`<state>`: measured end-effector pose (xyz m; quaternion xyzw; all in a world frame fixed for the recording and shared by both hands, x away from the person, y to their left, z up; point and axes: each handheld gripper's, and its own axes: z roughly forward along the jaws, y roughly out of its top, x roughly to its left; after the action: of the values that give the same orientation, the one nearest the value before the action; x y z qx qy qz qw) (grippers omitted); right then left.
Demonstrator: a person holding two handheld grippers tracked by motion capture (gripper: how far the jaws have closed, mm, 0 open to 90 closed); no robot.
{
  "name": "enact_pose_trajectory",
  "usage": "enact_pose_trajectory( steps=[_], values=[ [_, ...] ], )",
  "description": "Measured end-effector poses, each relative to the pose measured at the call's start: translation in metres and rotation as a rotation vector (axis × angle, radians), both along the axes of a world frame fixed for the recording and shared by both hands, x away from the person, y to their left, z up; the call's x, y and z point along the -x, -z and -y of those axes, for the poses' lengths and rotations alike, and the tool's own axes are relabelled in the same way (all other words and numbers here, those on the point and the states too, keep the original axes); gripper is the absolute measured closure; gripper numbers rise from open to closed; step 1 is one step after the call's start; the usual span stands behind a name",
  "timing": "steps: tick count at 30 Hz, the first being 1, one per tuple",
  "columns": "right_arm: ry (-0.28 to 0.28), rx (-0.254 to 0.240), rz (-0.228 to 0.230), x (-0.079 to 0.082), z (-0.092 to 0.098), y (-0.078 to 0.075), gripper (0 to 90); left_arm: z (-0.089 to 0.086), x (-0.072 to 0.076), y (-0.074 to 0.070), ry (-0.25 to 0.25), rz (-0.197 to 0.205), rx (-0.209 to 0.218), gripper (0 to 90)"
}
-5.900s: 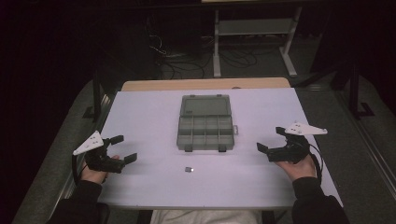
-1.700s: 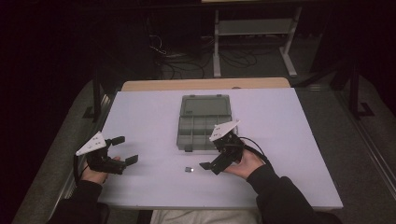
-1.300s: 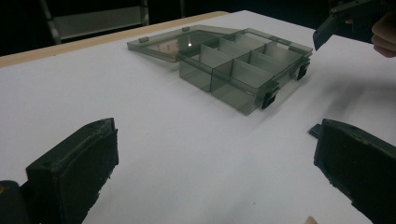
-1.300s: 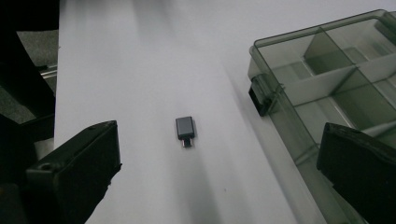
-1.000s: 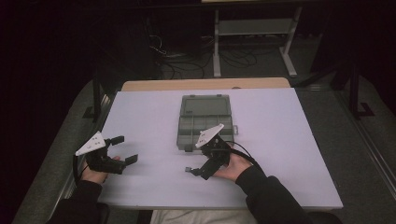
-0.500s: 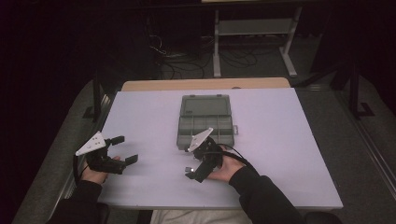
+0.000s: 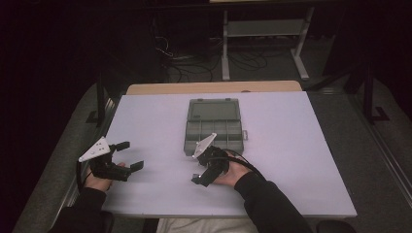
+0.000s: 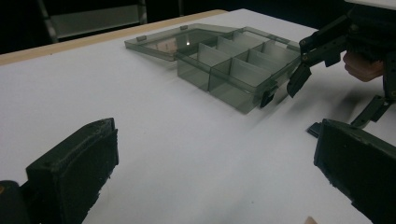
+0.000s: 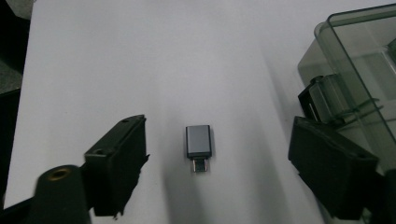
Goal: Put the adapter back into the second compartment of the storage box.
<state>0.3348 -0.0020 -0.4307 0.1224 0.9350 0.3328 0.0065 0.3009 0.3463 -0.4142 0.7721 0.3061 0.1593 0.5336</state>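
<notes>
A small grey USB adapter [image 9: 199,142] lies flat on the white table [image 7: 291,145], just in front of the open compartment box [image 7: 214,127]. My right gripper [image 9: 220,137] points down over it. Its jaws have just been closing and stand on either side of the adapter without touching it. From above, the right gripper [image 7: 200,171] covers the adapter. My left gripper [image 7: 130,155] rests open near the table's left front edge, nothing between its jaws. In the left gripper view the left gripper [image 8: 210,156] faces the box [image 8: 224,60], the right gripper [image 8: 334,100] and the adapter [image 8: 315,129].
The box's clear lid [image 7: 214,109] lies open flat toward the back, and its front latch [image 9: 322,100] sits close to my right gripper's jaw. A wooden strip [image 7: 214,87] borders the table's far edge. A metal stand [image 7: 265,29] and cables are on the dark floor beyond.
My right gripper has moved left and down from beside the box onto the adapter, and its jaws have narrowed. The left gripper has stayed where it was.
</notes>
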Motion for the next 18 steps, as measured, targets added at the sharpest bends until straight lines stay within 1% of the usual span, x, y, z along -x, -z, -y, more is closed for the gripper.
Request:
enact_pose_trajectory(
  steps=[1, 2, 4, 7, 9, 18],
  values=[
    [-0.006, 0.000, -0.007, -0.0007, -0.0003, 0.0004, 23.7, -0.0001, -0.0001, 0.0000, 0.001, 0.001, 0.001, 0.0],
    [-0.023, 0.005, -0.024, -0.0015, -0.0011, 0.0016, 30.1, -0.0001, -0.0002, 0.0000, 0.001, 0.000, 0.001, 0.0],
    [-0.028, 0.006, -0.026, -0.0016, -0.0014, 0.0021, 31.5, -0.0001, -0.0002, 0.0000, 0.001, 0.000, 0.001, 0.0],
    [-0.044, 0.015, -0.038, -0.0014, -0.0022, 0.0037, 38.5, -0.0001, -0.0001, 0.0000, 0.001, 0.001, 0.002, 0.0],
    [-0.051, 0.011, -0.043, -0.0015, -0.0027, 0.0041, 42.4, -0.0001, -0.0001, 0.0000, 0.001, 0.001, 0.001, 0.0],
    [-0.068, 0.015, -0.050, -0.0020, -0.0061, 0.0080, 57.1, 0.0003, -0.0002, 0.0003, 0.001, -0.002, 0.001, 0.0]
  ],
)
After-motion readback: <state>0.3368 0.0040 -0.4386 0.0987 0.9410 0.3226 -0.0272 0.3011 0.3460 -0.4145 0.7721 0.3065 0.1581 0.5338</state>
